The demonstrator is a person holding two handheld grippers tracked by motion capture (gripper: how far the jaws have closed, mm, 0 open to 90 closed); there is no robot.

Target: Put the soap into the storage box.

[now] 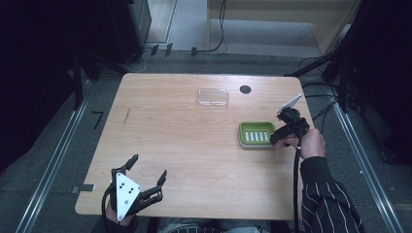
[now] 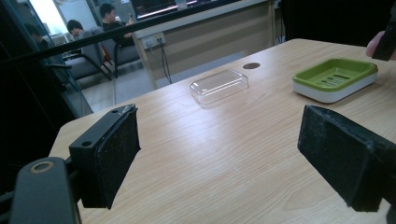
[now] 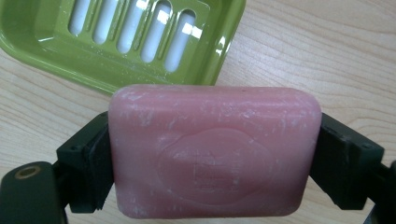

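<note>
A pink soap bar (image 3: 215,151) is clamped between the two black jaws of my right gripper (image 3: 215,158), just above the table beside the green soap dish (image 3: 116,37). In the high view the right gripper (image 1: 278,138) sits at the dish's (image 1: 256,132) right edge, held by a hand. A clear plastic lid (image 1: 213,97) lies on the table farther back. My left gripper (image 1: 148,167) rests near the front left corner, jaws wide apart and empty. Its own view shows the lid (image 2: 219,85) and the dish (image 2: 336,77) far ahead.
The wooden table (image 1: 184,145) has a round black grommet hole (image 1: 245,89) near its back edge. A black cable (image 1: 296,184) trails down from the right gripper along the striped sleeve (image 1: 328,199). Metal rails and cables lie on the floor around the table.
</note>
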